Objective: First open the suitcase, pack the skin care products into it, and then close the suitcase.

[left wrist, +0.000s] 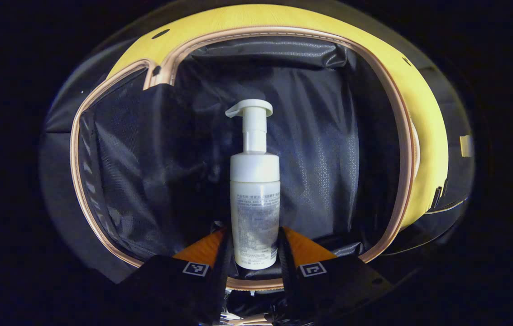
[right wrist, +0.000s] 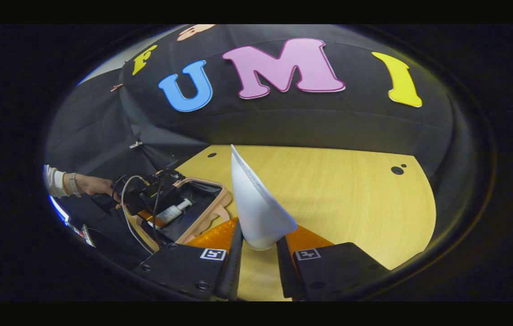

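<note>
Suitcase (left wrist: 424, 136) lies open, so step one looks done. Left gripper (left wrist: 255, 253) is clamped on the white pump bottle (left wrist: 255, 199), holding it over the suitcase's dark lining, not yet released. Right gripper (right wrist: 258, 246) pinches a white tube (right wrist: 256, 203) above the wooden table (right wrist: 351, 203), right of the suitcase. Both products left to place, I judge, then the closing.

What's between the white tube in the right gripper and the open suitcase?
In the right gripper view, just bare wooden table lies between the tube and the suitcase.
</note>
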Motion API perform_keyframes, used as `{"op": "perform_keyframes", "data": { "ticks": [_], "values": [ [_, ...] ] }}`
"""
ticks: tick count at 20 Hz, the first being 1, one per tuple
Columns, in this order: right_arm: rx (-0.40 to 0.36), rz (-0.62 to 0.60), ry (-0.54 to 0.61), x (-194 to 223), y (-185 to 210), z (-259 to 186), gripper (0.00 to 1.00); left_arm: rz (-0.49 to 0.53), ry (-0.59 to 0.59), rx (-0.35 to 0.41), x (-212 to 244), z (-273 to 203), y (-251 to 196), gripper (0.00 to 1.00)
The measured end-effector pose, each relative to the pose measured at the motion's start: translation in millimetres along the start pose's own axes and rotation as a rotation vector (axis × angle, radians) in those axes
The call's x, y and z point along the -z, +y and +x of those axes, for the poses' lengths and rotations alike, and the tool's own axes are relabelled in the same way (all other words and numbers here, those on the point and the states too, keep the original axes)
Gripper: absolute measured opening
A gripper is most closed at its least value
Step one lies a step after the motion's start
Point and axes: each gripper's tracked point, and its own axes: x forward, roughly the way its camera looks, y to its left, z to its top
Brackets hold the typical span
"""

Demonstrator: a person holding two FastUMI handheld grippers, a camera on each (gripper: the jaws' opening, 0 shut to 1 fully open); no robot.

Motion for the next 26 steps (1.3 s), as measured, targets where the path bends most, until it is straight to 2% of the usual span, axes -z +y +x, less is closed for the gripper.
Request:
{"op": "perform_keyframes", "data": {
  "ticks": [3,4,5,7,10,16,18,21,23,24,25,26],
  "values": [
    [-0.04,-0.015,0.023,2,25,10,0.4,-0.015,-0.04,0.054,6,-14,-4,0.63],
    [-0.059,-0.011,0.031,3,36,13,0.4,-0.022,-0.069,0.073,7,-21,-5,0.73],
    [-0.082,-0.005,0.036,3,49,16,0.4,-0.027,-0.107,0.095,6,-29,-6,0.77],
    [-0.142,0.008,0.058,5,77,26,0.4,-0.024,-0.199,0.134,5,-46,-5,0.77],
    [-0.25,0.083,0.175,31,126,45,0.4,-0.031,-0.304,0.156,10,-64,16,0.77],
    [-0.357,0.193,0.419,90,211,97,0.4,-0.2,-0.419,0.152,50,-81,92,0.76],
    [-0.307,0.248,0.533,121,219,117,0.4,-0.257,-0.418,0.104,72,-77,124,0.76],
    [-0.145,0.335,0.727,156,211,130,0.4,-0.366,-0.428,0.084,108,-78,164,0.78],
    [-0.089,0.381,0.75,158,211,140,0.4,-0.429,-0.442,0.083,128,-79,183,0.78],
    [-0.04,0.434,0.778,159,209,142,0.34,-0.458,-0.448,0.084,137,-77,188,0.78],
    [-0.004,0.469,0.788,159,207,145,0.4,-0.482,-0.451,0.085,143,-75,190,0.78],
    [0.037,0.496,0.798,159,204,147,0.41,-0.507,-0.453,0.087,150,-75,195,0.78]
  ]
}}
